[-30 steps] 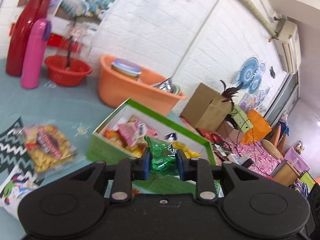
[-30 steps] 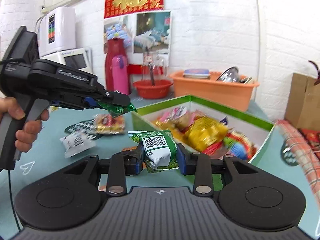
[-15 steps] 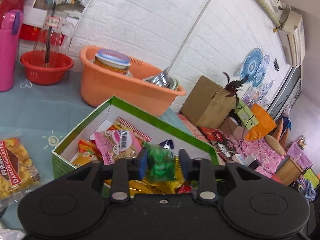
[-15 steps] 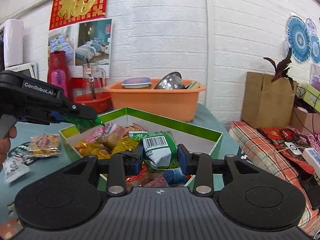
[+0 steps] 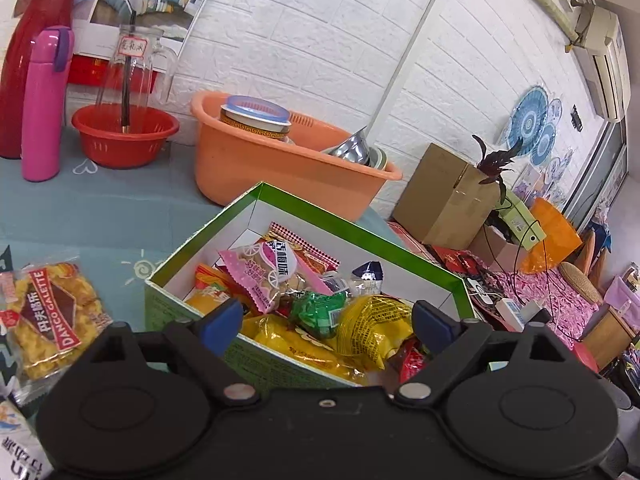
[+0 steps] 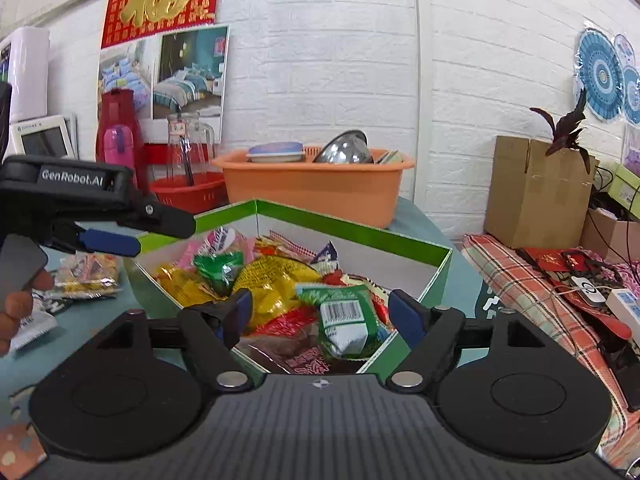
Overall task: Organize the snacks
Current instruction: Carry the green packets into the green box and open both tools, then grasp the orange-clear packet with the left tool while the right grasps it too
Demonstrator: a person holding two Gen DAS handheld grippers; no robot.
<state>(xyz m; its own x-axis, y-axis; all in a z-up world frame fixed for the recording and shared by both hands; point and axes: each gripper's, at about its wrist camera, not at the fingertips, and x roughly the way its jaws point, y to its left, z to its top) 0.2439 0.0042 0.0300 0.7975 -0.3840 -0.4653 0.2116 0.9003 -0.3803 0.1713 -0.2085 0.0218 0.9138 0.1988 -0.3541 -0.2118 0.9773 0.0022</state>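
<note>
A green-rimmed white box (image 5: 332, 220) holds several snack packets; it also shows in the right wrist view (image 6: 360, 236). My left gripper (image 5: 326, 322) is open and empty over the box's near edge, and a green candy packet (image 5: 318, 314) lies on the pile between its fingers. My right gripper (image 6: 320, 314) is open and empty above the box, with a green barcode packet (image 6: 346, 322) lying in the box between its fingers. The left gripper also shows in the right wrist view (image 6: 140, 230), open, at the box's left corner.
A yellow Danco Galette packet (image 5: 54, 316) and other packets lie on the teal table left of the box. An orange tub (image 5: 280, 160), a red basket (image 5: 124, 134) and a pink bottle (image 5: 44, 104) stand behind. A cardboard box (image 6: 536, 192) stands at the right.
Both grippers have opened and let go of their green packets, which now lie in the box. Both had moved in over the box before that.
</note>
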